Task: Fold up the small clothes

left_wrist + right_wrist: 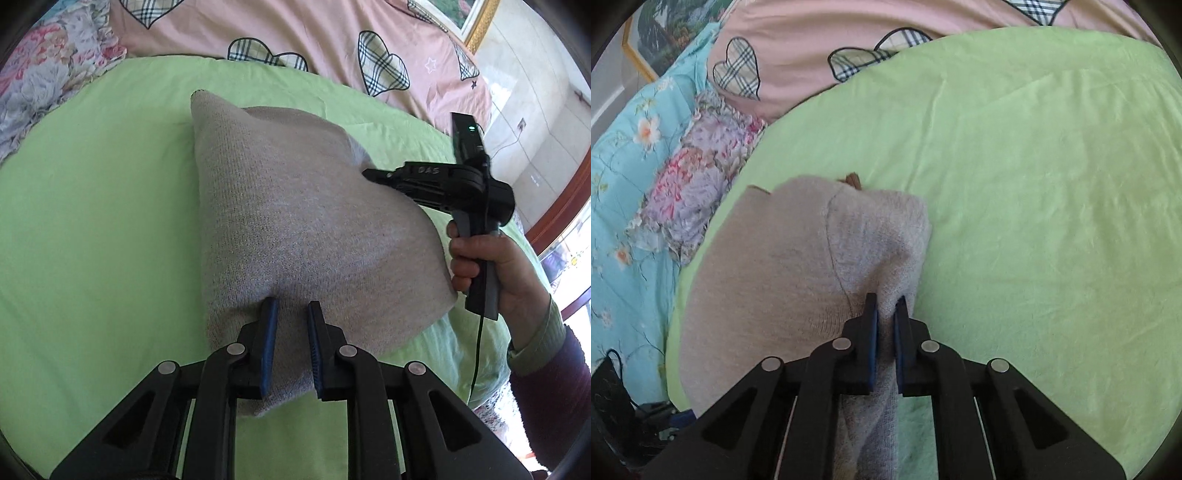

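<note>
A small grey knitted garment [295,206] is spread over the green sheet [92,221]. My left gripper [291,317] is shut on its near edge, with a bunch of the knit pinched between the blue pads. In the left wrist view the right gripper [369,173] bites the garment's right edge, held by a person's hand [480,266]. In the right wrist view the right gripper [886,310] is shut on a gathered fold of the grey garment [783,266], which trails down between the fingers. A small brown tag [853,180] shows at the garment's far edge.
A pink quilt with checked hearts [295,37] lies beyond the green sheet. A floral cover [48,81] bunches at the far left, with a turquoise flowered blanket [628,155] beside it. A framed picture [469,18] and a pale wall stand at the right.
</note>
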